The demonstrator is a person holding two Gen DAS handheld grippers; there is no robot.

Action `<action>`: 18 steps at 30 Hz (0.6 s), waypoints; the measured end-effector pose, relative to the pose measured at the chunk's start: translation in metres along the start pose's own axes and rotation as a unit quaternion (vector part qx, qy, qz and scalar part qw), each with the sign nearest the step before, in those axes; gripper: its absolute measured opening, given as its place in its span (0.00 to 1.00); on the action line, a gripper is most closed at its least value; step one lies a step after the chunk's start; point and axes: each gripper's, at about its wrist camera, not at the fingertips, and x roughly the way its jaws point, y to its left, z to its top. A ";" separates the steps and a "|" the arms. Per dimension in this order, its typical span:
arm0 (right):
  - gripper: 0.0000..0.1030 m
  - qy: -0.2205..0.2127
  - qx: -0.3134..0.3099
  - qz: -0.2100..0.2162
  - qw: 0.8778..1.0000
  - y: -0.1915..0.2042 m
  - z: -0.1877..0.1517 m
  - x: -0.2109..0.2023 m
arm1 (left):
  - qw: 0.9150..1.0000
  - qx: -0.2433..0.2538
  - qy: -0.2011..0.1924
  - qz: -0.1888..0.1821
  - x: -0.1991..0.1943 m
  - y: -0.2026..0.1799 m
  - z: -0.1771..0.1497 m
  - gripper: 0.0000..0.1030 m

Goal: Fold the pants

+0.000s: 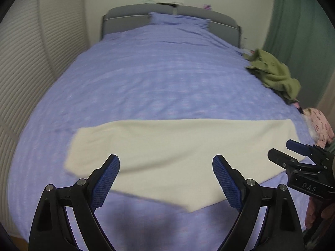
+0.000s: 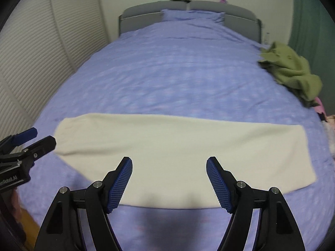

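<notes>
The cream pants (image 1: 178,154) lie flat as one long band across the near part of the bed, also in the right wrist view (image 2: 178,156). My left gripper (image 1: 166,181) is open and empty, held just above the band's near edge. My right gripper (image 2: 169,183) is open and empty, over the band's near edge. The right gripper shows at the right of the left wrist view (image 1: 293,152), open. The left gripper shows at the left of the right wrist view (image 2: 35,139), open.
The bed has a purple duvet (image 1: 157,79) and a grey headboard (image 1: 129,18). A green garment (image 1: 274,75) lies at the right edge, with pink clothes (image 1: 318,125) nearer. A ribbed white wall (image 1: 25,62) runs along the left. A teal curtain (image 1: 293,21) hangs right.
</notes>
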 end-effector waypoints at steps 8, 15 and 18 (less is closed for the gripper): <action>0.71 0.010 -0.020 0.038 0.999 0.144 0.014 0.041 | 1.000 -0.023 0.018 -0.006 0.014 0.162 -0.013 0.89; 0.71 0.020 -0.054 0.025 0.998 0.223 0.040 0.092 | 0.996 -0.004 0.050 -0.067 0.076 0.230 0.004 0.79; 0.71 0.042 -0.063 0.026 0.997 0.247 0.047 0.114 | 0.990 -0.040 0.072 -0.110 0.108 0.249 0.013 0.73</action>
